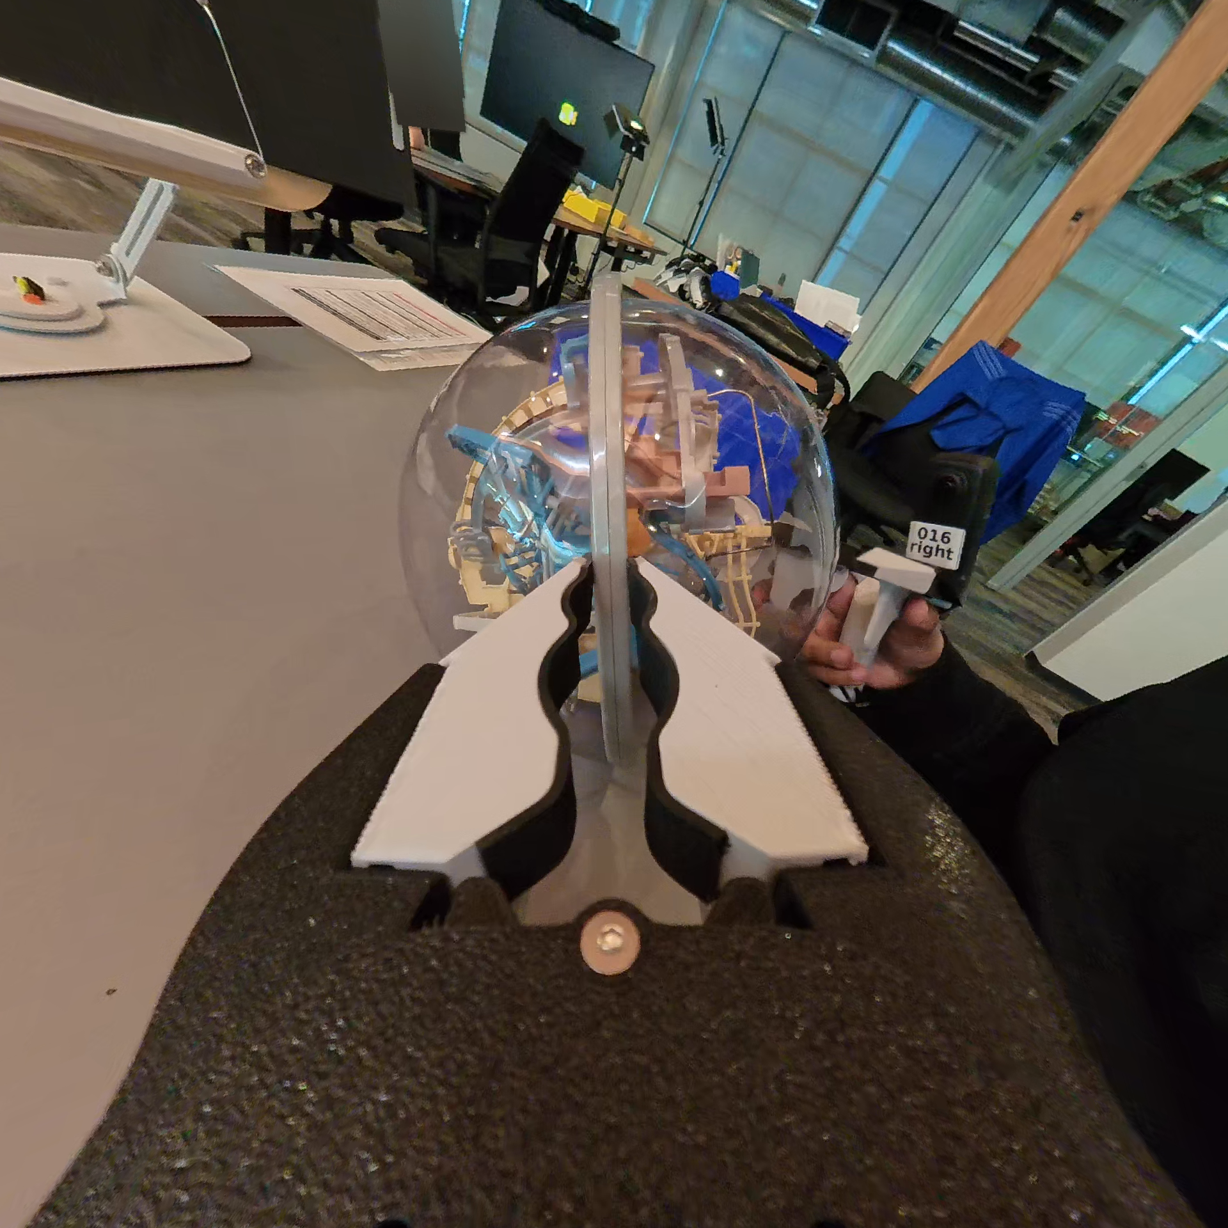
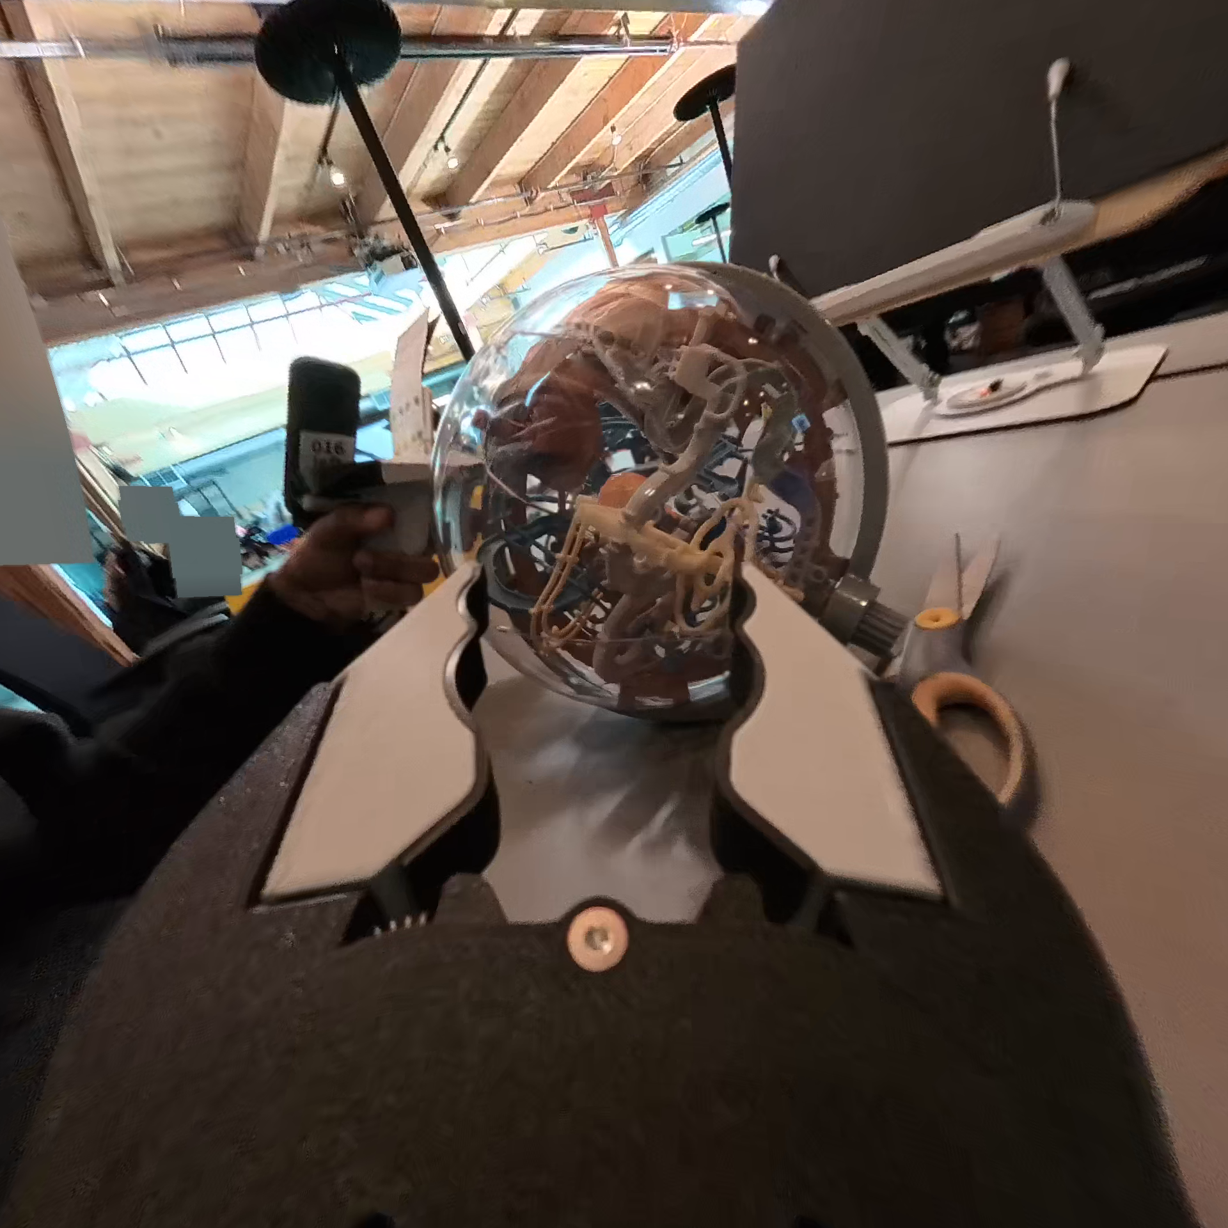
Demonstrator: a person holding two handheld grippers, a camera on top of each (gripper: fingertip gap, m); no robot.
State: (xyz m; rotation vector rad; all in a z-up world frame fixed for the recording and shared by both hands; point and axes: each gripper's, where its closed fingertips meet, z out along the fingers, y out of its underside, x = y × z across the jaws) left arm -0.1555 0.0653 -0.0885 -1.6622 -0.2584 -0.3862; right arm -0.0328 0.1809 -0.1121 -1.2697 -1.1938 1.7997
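Note:
A clear plastic maze ball (image 1: 531,465) with coloured tracks inside and a grey ring (image 1: 606,412) around it stands on the grey desk (image 1: 199,598). My left gripper (image 1: 611,585) is shut on the ring's edge. My right gripper (image 2: 611,578) is open, its fingertips at either side of the ball's lower front (image 2: 651,498); I cannot tell whether they touch it. The right gripper also shows in the left wrist view (image 1: 894,565), beside the ball and held by a hand. The left gripper shows in the right wrist view (image 2: 392,492) at the ball's left.
Scissors (image 2: 957,664) with tan handles lie just right of the ball, by a grey knob (image 2: 864,618) on the ring. A white lamp arm on a white base plate (image 1: 100,325) and a printed sheet (image 1: 372,312) lie farther back. Office chairs and monitors stand beyond the desk. The grippers' ends are close to 20 cm from one another. From my right tips it is roughly 9 cm to the grey knob (image 2: 864,618); from my left, 20 cm.

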